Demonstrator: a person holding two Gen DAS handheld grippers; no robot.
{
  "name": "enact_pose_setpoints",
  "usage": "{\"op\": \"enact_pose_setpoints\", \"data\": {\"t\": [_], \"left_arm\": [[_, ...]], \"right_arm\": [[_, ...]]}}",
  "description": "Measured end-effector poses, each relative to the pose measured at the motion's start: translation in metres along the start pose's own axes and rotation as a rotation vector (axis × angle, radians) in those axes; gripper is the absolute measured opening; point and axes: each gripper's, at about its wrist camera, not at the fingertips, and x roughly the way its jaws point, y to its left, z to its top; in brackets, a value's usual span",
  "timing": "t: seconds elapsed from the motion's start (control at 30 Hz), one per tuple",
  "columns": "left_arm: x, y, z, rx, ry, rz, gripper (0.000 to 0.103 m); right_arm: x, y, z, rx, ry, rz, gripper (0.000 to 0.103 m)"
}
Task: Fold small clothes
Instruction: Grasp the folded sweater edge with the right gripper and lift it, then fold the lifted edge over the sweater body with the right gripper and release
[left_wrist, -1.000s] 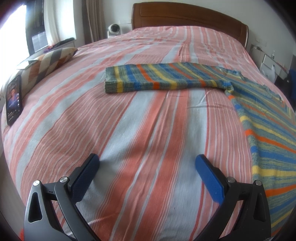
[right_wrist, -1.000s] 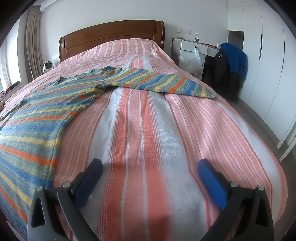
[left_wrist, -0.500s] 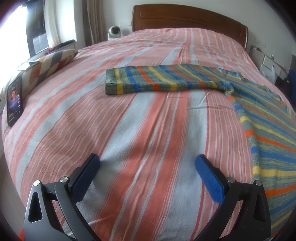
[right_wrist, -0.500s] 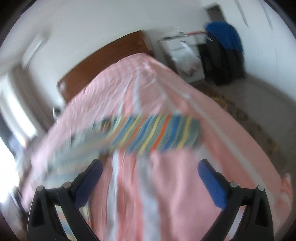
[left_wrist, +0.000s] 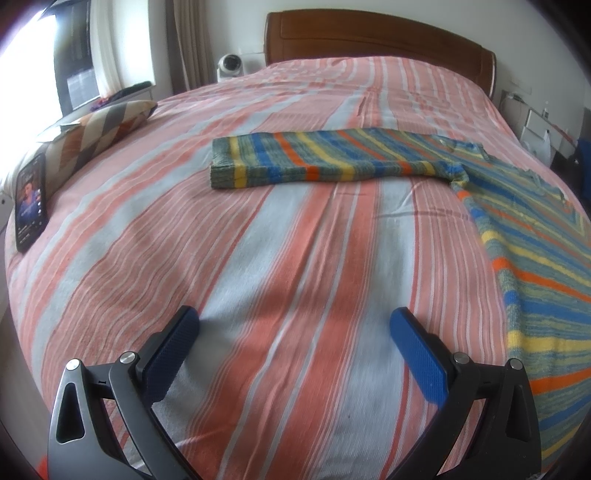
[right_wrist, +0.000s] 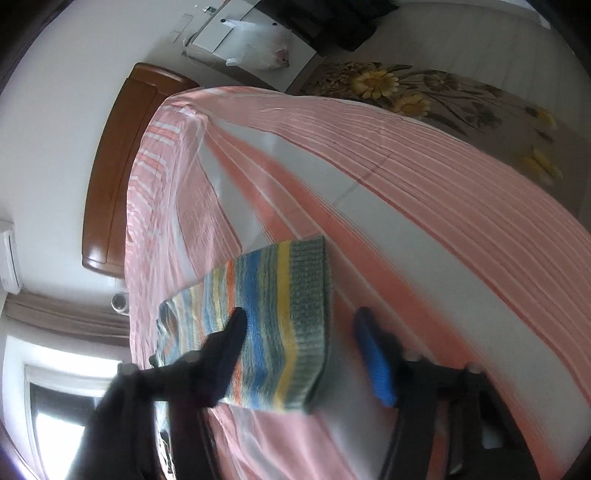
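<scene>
Pink, orange and grey striped bedding (left_wrist: 295, 258) is covering the big bed with the brown wooden headboard (left_wrist: 376, 37). Only the left view is showing the whole rainbow-striped knitted sweater (left_wrist: 332, 162) lying flat, one sleeve stretching sideways, and a black phone (left_wrist: 31, 199) leaning beside a checked pillow (left_wrist: 99, 129). The left gripper (left_wrist: 295, 343) is hanging wide apart over bare bedding. The right view is tilted and blurry; the right gripper (right_wrist: 299, 347) has just been closing, with the sweater's sleeve cuff (right_wrist: 306, 314) sitting between its jaws, which are not squeezing it yet.

Home bedroom: striped bed (left_wrist: 295, 258), wooden headboard (left_wrist: 376, 35).
</scene>
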Motion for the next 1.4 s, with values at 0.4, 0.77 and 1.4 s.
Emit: {"op": "enact_pose_setpoints", "data": {"t": [0.4,0.77,1.4], "left_arm": [[0.001,0.000,0.000,0.000,0.000,-0.002,0.103],[0.002,0.000,0.001,-0.001,0.000,-0.008,0.103],[0.001,-0.002,0.000,0.005,-0.012,0.006,0.103]], "right_arm": [[-0.012,0.160,-0.036,-0.480,-0.110,-0.078,0.003],[0.114,0.356,-0.186,-0.849,0.072,0.024,0.003],[0.138,0.240,-0.125,-0.772,0.237,-0.199,0.070]]}}
